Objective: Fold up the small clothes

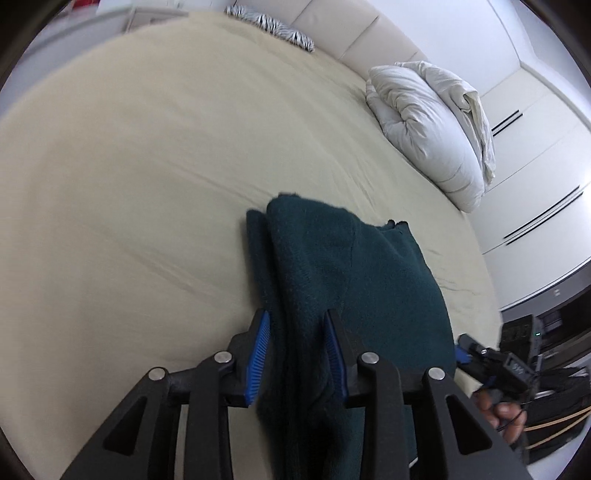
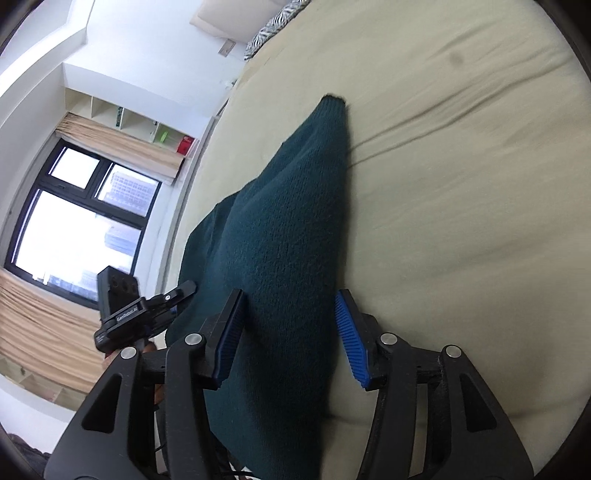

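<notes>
A dark green knitted garment point(image 1: 354, 273) lies partly folded on the beige bed sheet point(image 1: 140, 177). My left gripper point(image 1: 297, 328) has its blue-padded jaws on either side of the garment's near edge, gripping it. The right gripper's body shows at the far right of the left wrist view point(image 1: 491, 363). In the right wrist view the same garment point(image 2: 284, 236) runs between the right gripper's point(image 2: 290, 306) jaws; the right pad stands apart from the cloth. The left gripper's body shows at the left point(image 2: 144, 310).
A white folded duvet point(image 1: 428, 129) lies at the bed's far right. A zebra-patterned pillow point(image 1: 273, 27) lies at the headboard. White wardrobe doors point(image 1: 535, 155) stand beyond the bed. A window point(image 2: 77, 218) with beige curtains is to the left.
</notes>
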### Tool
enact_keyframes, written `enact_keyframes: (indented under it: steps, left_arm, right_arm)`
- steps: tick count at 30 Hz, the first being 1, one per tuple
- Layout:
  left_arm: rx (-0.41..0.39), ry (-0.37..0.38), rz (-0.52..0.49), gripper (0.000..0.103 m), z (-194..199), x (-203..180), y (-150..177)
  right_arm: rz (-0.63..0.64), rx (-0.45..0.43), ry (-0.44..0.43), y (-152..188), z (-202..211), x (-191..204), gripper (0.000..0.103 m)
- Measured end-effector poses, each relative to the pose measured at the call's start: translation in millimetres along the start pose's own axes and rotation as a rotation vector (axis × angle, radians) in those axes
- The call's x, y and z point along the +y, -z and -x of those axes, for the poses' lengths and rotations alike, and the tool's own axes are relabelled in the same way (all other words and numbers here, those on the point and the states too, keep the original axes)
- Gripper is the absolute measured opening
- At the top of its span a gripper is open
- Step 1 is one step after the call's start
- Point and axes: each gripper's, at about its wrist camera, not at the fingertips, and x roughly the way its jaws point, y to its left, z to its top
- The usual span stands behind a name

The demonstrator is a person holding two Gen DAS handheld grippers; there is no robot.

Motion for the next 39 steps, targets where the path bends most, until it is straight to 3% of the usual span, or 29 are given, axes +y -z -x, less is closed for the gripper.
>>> enact_keyframes:
  steps: [7, 14, 16, 19, 23, 26, 27, 29, 34, 39]
  left_arm:
    - [-0.204, -0.157, -0.162, 0.067, 56.4, -42.0, 25.1]
    - [-0.472, -0.291, -0.308, 0.103, 111.3, -91.4, 47.6]
    - [-0.569, -0.315, -0.337, 0.103, 129.9, -102.2, 52.8]
    - [-0.691, -0.412, -0.384, 0.103, 152.5, -119.3, 57.9]
    - [-0.885, -0.552, -0.456, 0.103, 182.9, -141.3, 70.6]
    - [-0.971, -0.570, -0.460, 0.103, 202.9, -150.5, 76.1]
    - [-0.972, -0.574, -0.446, 0.103, 205.9, -152.6, 76.9]
    - [-0.891, -0.637, -0.410, 0.103, 206.5, -155.0, 69.2]
    - [-0.819, -0.605, -0.403, 0.103, 200.9, -152.2, 60.8]
    - [-0.695, -0.588, -0.369, 0.103, 175.1, -148.4, 58.4]
  right_arm:
    - [0.071, -0.144, 0.139, 7.3, 51.2, 25.4, 0.049]
    - [0.317, -0.262, 0.300, 25.9, 83.1, 84.4, 0.051]
    - [0.381, -0.301, 0.342, 32.0, 87.7, 103.9, 0.055]
    - [0.452, -0.375, 0.362, 41.4, 95.7, 129.4, 0.078]
    - [0.510, -0.540, 0.378, 55.7, 119.8, 157.2, 0.098]
    - [0.507, -0.674, 0.422, 62.2, 139.3, 174.2, 0.103]
    - [0.508, -0.706, 0.429, 62.8, 144.7, 179.5, 0.103]
    - [0.514, -0.756, 0.436, 64.6, 156.8, 189.7, 0.103]
    - [0.565, -0.855, 0.460, 76.8, 185.1, 217.3, 0.103]
    - [0.610, -0.856, 0.457, 91.8, 204.2, 241.2, 0.103]
